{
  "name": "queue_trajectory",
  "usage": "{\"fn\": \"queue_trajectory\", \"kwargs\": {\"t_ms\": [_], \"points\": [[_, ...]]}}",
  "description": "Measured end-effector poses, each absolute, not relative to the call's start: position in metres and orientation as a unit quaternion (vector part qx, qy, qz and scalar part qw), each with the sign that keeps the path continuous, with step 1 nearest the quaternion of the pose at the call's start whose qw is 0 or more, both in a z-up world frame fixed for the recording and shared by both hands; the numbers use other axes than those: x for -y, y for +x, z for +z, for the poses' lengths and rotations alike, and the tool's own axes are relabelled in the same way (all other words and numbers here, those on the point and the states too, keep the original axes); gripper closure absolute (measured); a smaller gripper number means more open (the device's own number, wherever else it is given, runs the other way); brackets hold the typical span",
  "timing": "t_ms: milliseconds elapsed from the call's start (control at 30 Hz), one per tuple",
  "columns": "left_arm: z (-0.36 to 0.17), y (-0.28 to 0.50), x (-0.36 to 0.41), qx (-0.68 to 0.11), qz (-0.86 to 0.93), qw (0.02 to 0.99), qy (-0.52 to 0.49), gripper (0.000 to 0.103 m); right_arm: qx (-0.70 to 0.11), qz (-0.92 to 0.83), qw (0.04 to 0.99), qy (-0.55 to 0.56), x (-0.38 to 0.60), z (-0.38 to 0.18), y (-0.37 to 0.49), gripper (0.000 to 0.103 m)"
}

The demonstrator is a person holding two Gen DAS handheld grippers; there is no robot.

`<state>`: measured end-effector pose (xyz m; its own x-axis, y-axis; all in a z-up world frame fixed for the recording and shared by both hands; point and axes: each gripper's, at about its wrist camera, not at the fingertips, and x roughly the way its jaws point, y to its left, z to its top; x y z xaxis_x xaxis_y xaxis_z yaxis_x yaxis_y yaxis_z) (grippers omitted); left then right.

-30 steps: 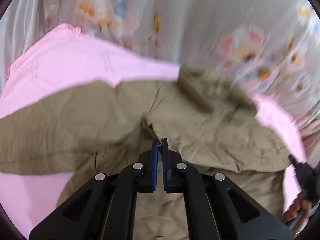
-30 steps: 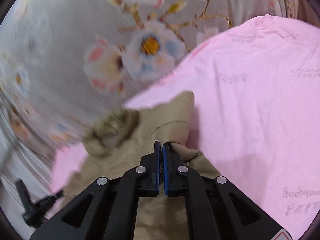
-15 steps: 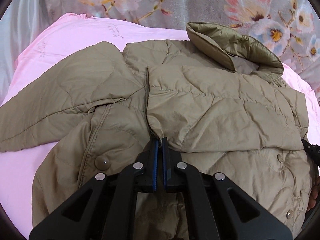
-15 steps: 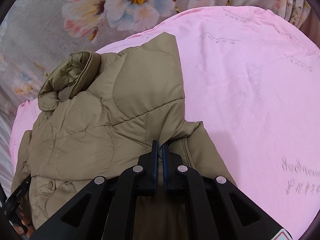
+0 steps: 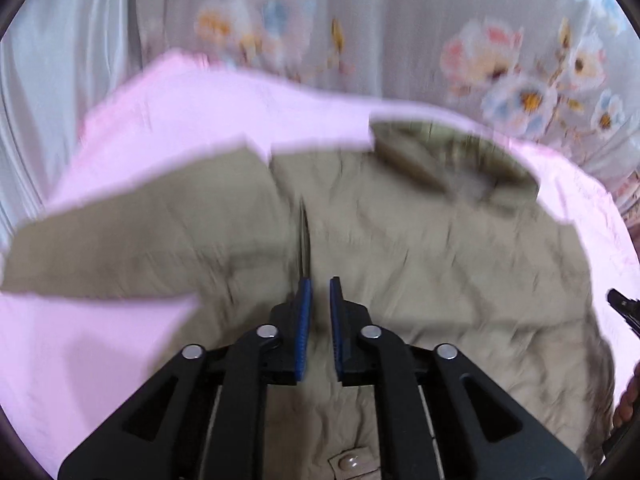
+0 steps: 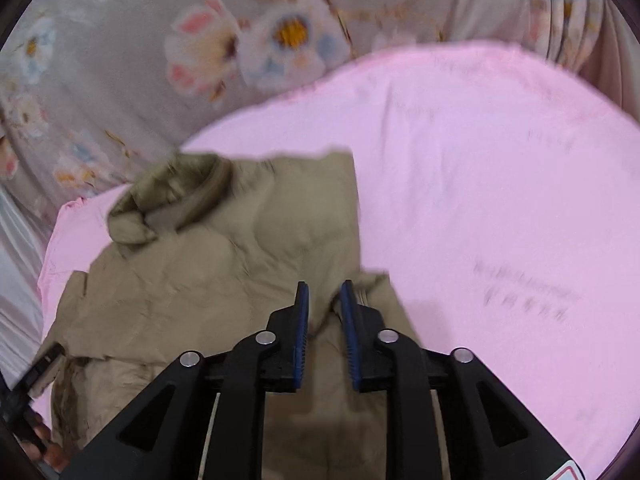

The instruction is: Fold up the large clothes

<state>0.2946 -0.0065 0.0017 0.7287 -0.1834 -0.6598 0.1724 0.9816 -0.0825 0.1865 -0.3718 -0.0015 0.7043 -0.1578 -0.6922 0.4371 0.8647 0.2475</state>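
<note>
Both the left hand-held gripper [image 5: 319, 285] and right hand-held gripper [image 6: 323, 288] have just been opening narrowly, pads off the jacket [image 5: 420, 264].

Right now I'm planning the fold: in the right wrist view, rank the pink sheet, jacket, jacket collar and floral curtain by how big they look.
1. Pink sheet
2. Jacket and floral curtain look about alike; the curtain hangs further back, so I won't rank them.
3. Collar
</note>
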Motion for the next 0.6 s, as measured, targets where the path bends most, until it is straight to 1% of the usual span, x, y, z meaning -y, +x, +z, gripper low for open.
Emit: {"fn": "queue_trajectory", "kwargs": {"t_ms": [67,133,200,233,300,367,433,600], "points": [[0.02,0.3,0.02,-0.347,-0.108,0.931,-0.01,0.089,-0.338,-0.15,0.913,0.174,0.355,0.016,0.195,0.08],[0.027,0.309,0.042,-0.35,-0.124,0.929,-0.008,0.087,-0.341,-0.116,0.92,0.156,0.332,0.022,0.213,0.08],[0.017,0.319,0.069,-0.361,-0.131,0.923,0.007,0.079,-0.355,-0.089,0.921,0.132,0.308,0.015,0.237,0.08],[0.002,0.328,0.083,-0.378,-0.135,0.916,0.016,0.074,-0.364,-0.083,0.92,0.12,0.299,0.009,0.246,0.08],[-0.029,0.338,0.098,-0.406,-0.134,0.904,0.03,0.074,-0.391,-0.074,0.911,0.105,0.282,-0.015,0.264,0.08],[-0.056,0.341,0.104,-0.416,-0.129,0.899,0.037,0.074,-0.421,-0.071,0.897,0.111,0.277,-0.047,0.274,0.079],[-0.063,0.337,0.104,-0.402,-0.129,0.905,0.039,0.074,-0.422,-0.069,0.896,0.119,0.277,-0.064,0.274,0.08],[-0.067,0.335,0.108,-0.395,-0.124,0.909,0.047,0.074,-0.418,-0.073,0.897,0.121,0.276,-0.069,0.272,0.079]]}}
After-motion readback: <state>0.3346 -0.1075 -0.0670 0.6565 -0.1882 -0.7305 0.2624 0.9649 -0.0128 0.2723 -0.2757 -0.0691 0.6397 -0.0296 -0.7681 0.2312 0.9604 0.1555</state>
